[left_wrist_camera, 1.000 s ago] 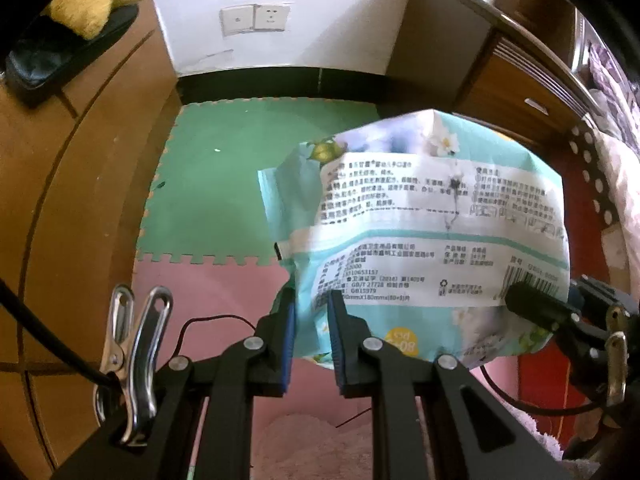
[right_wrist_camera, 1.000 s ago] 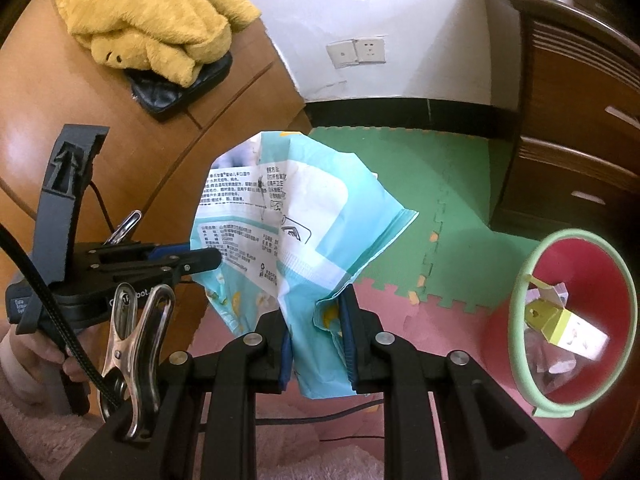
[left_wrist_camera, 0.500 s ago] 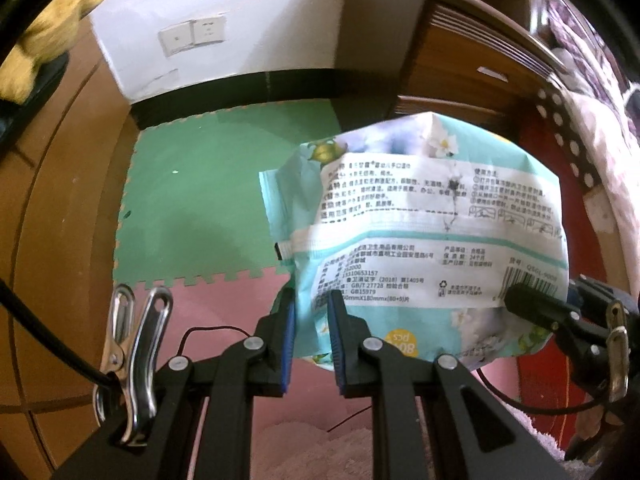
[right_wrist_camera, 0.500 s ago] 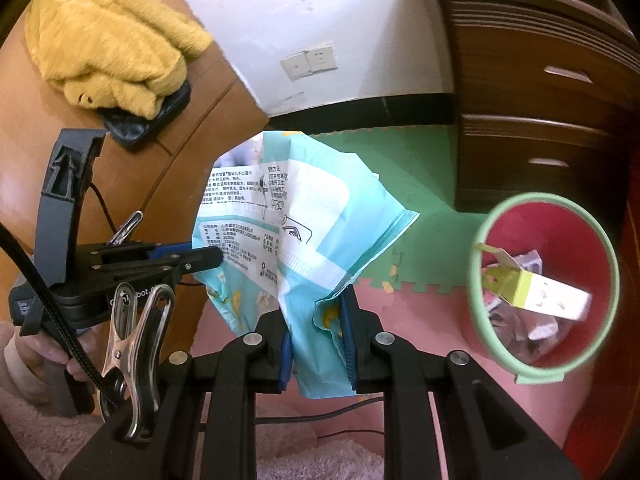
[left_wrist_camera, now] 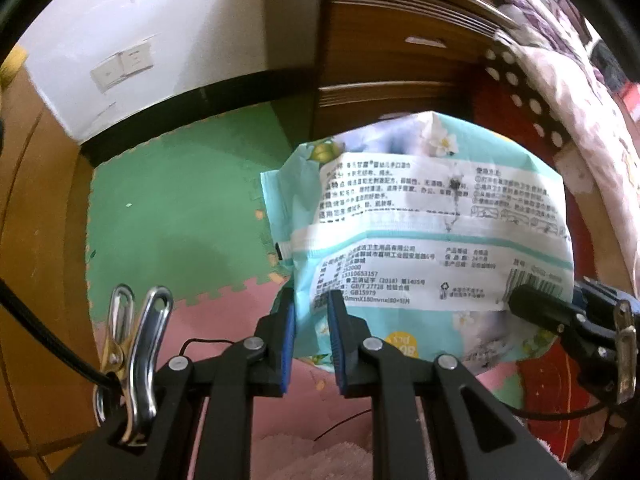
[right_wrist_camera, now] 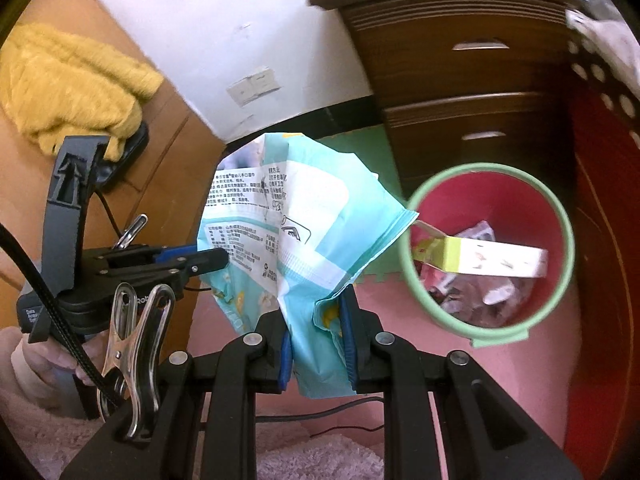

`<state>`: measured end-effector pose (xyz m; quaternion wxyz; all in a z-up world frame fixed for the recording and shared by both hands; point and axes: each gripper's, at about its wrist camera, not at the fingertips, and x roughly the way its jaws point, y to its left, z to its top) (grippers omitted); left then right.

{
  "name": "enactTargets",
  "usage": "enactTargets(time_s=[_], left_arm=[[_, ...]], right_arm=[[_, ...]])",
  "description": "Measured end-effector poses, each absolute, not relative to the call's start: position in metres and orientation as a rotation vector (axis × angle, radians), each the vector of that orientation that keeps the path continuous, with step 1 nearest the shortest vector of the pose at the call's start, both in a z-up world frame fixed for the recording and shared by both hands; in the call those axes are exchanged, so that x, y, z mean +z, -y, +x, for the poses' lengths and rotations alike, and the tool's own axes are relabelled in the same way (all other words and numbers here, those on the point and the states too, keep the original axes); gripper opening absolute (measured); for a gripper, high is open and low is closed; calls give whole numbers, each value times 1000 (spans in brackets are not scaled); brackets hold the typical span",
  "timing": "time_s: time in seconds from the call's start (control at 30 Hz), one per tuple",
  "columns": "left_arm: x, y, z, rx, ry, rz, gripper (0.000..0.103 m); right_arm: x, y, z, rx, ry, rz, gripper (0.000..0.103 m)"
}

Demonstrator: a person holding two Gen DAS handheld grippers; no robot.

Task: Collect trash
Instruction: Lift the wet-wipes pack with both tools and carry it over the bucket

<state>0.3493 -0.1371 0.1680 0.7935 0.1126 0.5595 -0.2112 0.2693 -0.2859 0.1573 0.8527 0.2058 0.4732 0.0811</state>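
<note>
A crumpled light-blue wet-wipes wrapper (left_wrist_camera: 424,236) with printed text hangs in the air, held at both ends. My left gripper (left_wrist_camera: 311,316) is shut on its left lower corner. My right gripper (right_wrist_camera: 316,328) is shut on the wrapper (right_wrist_camera: 296,232) at its other end; it shows in the left wrist view as a black finger (left_wrist_camera: 536,312) at the wrapper's right edge. The left gripper (right_wrist_camera: 216,258) appears at the left of the right wrist view. A pink bin with a green rim (right_wrist_camera: 486,334) stands on the floor to the right, holding a yellow-white box (right_wrist_camera: 484,260) and other scraps.
Green (left_wrist_camera: 168,216) and pink foam mats (right_wrist_camera: 400,344) cover the floor. A dark wooden drawer chest (right_wrist_camera: 472,80) stands behind the bin. A yellow garment (right_wrist_camera: 68,84) lies on a wooden surface at left. A patterned bed cover (left_wrist_camera: 568,92) hangs at right. A person's hand (right_wrist_camera: 36,360) holds the left tool.
Both grippers have carried the wrapper sideways toward the bin, rolling as they went. The bin has slid nearer the middle of the right wrist view. The grips are unchanged.
</note>
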Motion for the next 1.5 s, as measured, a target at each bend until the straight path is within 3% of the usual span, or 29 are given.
enactTargets(time_s=[0.9, 1.5], left_arm=[[123, 300, 339, -480, -1195, 338, 15], [74, 326, 363, -557, -1250, 314, 15]], right_arm=[[115, 428, 233, 55, -992, 551, 21], [85, 447, 245, -79, -1024, 536, 21]])
